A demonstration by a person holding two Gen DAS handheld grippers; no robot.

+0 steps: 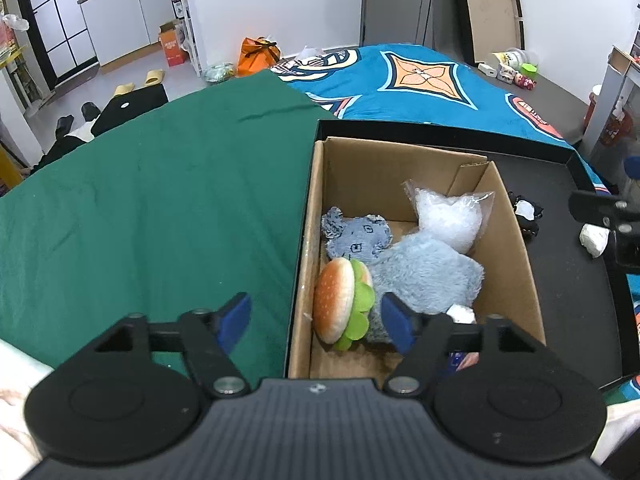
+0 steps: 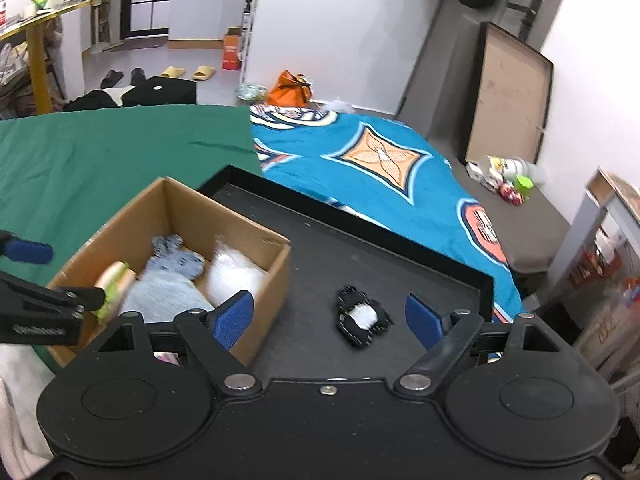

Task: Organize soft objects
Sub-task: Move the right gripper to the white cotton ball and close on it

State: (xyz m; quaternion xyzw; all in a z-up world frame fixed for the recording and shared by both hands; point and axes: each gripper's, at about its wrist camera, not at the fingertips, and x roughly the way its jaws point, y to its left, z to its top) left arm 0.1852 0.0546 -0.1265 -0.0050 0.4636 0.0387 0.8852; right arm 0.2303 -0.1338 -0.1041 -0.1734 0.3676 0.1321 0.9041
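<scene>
We start at the far left, where a green cloth (image 1: 152,184) spreads beyond our left gripper (image 1: 316,322); its blue pads (image 1: 236,320) stand wide apart and press on nothing. Between those pads, just ahead of the tips, lies the hamburger plush (image 1: 340,304), resting on its side in the near left corner of the cardboard box (image 1: 516,264); the right pad sits over the edge of the grey furry plush (image 1: 428,272), which fills the middle of the box beside the burger. Farther ahead of the gripper, against the box's left wall, we see a blue denim toy (image 1: 356,236); to the right of it, at the far right corner, a clear bag of white filling (image 1: 448,220) stands leaning on the wall. The box sits in a black tray (image 2: 360,248), which rests partly on a patterned blue blanket (image 2: 380,184).

Moving right, our right gripper (image 2: 330,318) hovers over the tray with its jaws wide and empty; just ahead of it, between the two pads, a small black-and-white soft toy (image 2: 360,318) lies on the tray floor, apart from the box; the box is off to this gripper's left, with the left pad (image 2: 232,318) over its near right corner.
</scene>
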